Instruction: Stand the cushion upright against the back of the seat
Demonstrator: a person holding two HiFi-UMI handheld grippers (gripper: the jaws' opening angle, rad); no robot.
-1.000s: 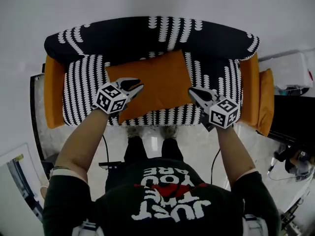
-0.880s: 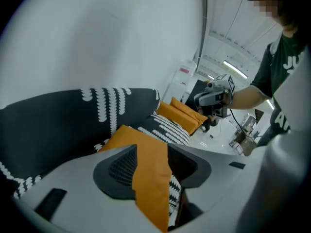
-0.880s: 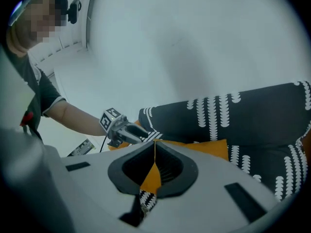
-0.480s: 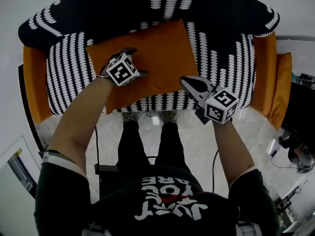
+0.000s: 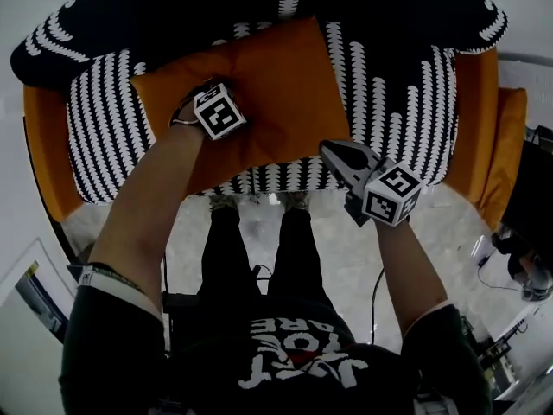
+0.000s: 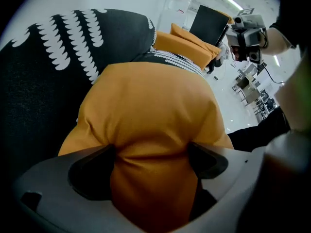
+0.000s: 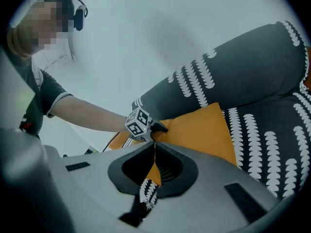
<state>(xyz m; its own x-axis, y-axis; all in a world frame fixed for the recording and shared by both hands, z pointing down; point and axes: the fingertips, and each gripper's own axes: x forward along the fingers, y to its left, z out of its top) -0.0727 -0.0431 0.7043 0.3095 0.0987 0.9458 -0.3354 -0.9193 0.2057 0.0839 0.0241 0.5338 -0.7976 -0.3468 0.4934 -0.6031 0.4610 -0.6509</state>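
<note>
Left gripper [image 6: 151, 150]: jaws spread as wide as they go, having just been opening; the orange cushion [image 5: 276, 85] bulges up into the gap and fills it, fabric creased against both inner faces, but not clamped; this gripper points steeply down onto the cushion's left end, its marker cube uppermost in the head view. Right gripper [image 7: 154, 147]: jaws pressed together, tips meeting in a thin line, nothing between them; it sits lower and shallower, its tips at the cushion's near right edge — whether they touch the fabric I cannot tell. Cushion: lying on the seat [image 5: 389, 93], not upright; skewed, left end nearer the person, far right corner up at the foot of the backrest [image 5: 406, 7]. Seat is black with rows of white scalloped marks; backrest mostly black with the same marks in bands; orange armrests [image 5: 43, 145] at either side, and a second orange pad [image 5: 511, 150] just outside the right one. Person stands at the front edge of the sofa, both bare forearms reaching forward — dark shirt with printed lettering; pale glossy floor [image 5: 333, 258] beneath.
</note>
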